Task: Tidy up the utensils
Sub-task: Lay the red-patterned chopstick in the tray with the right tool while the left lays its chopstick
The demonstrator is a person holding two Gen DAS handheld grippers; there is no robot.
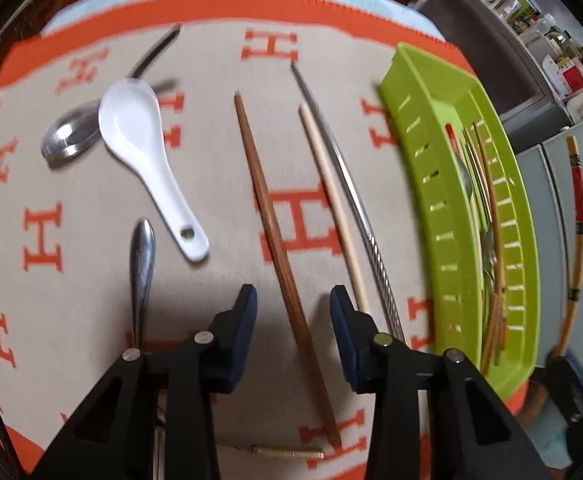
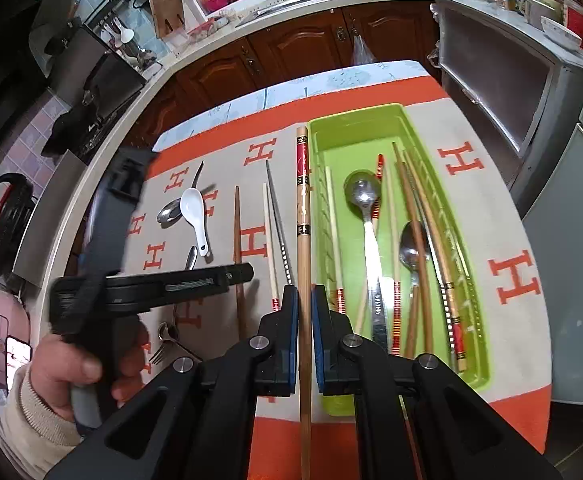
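While the left hand-held gripper [image 1: 293, 300] is hovering with fingers apart, a brown chopstick [image 1: 275, 236] is lying between them on the cloth-covered counter [image 1: 91, 292]. Seen from the right wrist, the right hand-held gripper [image 2: 305, 298] is clamping a patterned chopstick [image 2: 303, 216] just beside the green tray [image 2: 467, 248].

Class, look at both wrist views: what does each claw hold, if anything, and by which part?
The right claw is shut on the patterned chopstick, gripping about mid-shaft. The left claw is open and holds nothing; the brown chopstick lies between its fingers.
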